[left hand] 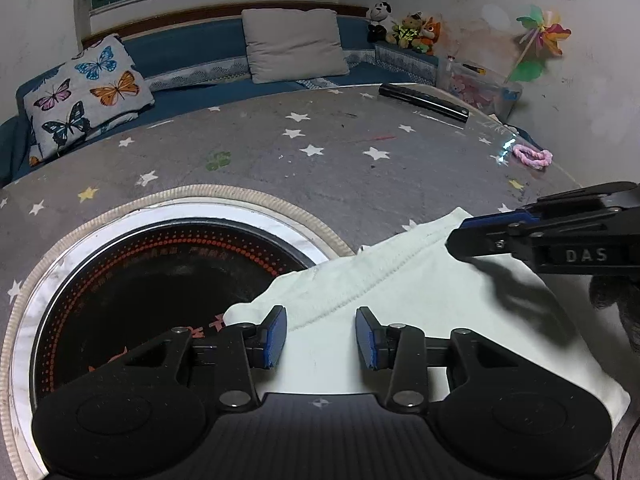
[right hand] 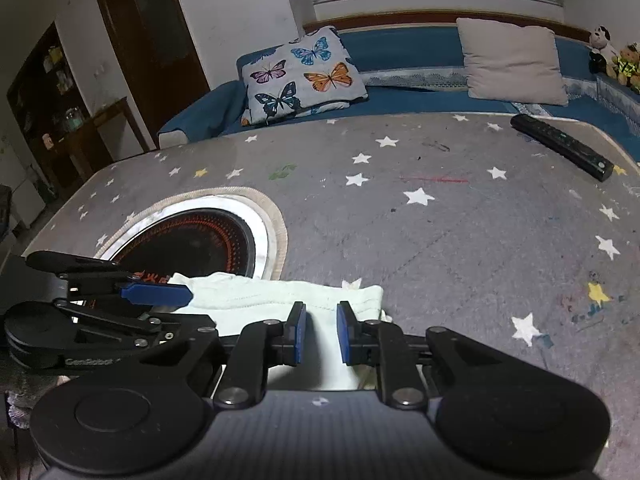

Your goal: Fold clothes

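Note:
A pale mint-white folded garment lies at the near edge of the grey star-patterned table, its left corner over the round black heater. My left gripper is open just above the garment, holding nothing. My right gripper comes in from the right in the left wrist view, above the garment's right side. In the right wrist view the garment lies under my right gripper, which is open and empty. The left gripper shows at the left there.
A round black heater with a white ring is set in the table at the left. A black remote lies at the far right; a pink hair tie is near the right edge. A blue sofa with pillows stands behind.

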Action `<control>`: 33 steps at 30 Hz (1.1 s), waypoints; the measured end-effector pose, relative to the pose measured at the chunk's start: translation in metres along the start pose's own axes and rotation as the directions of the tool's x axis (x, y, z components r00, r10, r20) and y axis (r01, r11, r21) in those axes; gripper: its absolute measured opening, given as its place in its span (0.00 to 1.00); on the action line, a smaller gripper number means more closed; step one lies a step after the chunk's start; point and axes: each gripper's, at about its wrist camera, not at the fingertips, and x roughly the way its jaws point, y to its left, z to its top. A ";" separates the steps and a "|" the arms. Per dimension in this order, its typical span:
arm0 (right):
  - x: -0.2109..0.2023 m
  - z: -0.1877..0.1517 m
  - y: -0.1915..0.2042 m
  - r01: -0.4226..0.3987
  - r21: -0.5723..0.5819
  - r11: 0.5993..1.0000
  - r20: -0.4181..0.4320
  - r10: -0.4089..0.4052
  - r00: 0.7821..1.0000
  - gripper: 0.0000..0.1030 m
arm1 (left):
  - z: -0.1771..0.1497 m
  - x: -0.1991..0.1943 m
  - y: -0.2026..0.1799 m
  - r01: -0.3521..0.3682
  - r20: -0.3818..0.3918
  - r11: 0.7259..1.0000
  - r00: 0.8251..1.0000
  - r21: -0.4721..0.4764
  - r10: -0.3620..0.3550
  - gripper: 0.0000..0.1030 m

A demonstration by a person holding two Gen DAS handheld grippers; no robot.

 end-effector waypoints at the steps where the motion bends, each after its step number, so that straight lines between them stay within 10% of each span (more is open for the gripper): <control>1: -0.002 0.000 0.001 0.003 -0.006 1.000 0.004 -0.003 1.000 0.16 | 0.000 0.000 0.000 -0.001 -0.001 1.000 1.000 0.001 0.001 0.40; 33: -0.092 -0.109 0.093 -0.011 -0.316 0.949 -0.032 0.001 0.999 0.22 | -0.092 -0.080 -0.054 0.045 0.006 0.992 0.999 0.116 -0.046 0.48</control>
